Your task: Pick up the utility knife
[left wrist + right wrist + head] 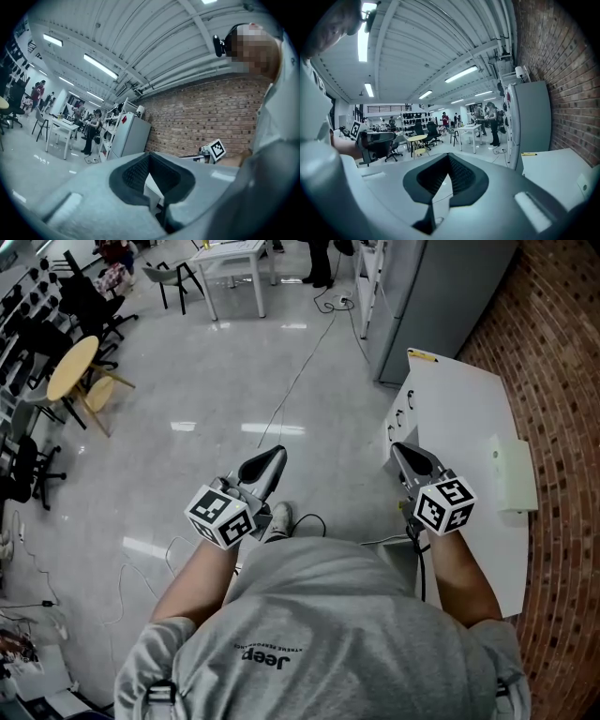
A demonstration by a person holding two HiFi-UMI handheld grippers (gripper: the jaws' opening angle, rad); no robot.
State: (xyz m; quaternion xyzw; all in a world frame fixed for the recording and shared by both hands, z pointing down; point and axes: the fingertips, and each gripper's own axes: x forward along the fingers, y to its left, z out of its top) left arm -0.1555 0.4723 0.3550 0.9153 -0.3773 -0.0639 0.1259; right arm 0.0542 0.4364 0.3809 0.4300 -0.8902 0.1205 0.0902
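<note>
At white table edge: left tongs, right tongs held forward (both closed, empty).

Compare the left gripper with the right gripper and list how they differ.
The left gripper hangs over the glossy floor; the right gripper is by the edge of the white table. In the head view the left gripper slants rightward, the right gripper leftward. Both have their jaws together with nothing between them.

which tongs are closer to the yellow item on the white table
Right. The right tongs sit at the table's edge, short of the yellow item; the left tongs are over the floor.
</note>
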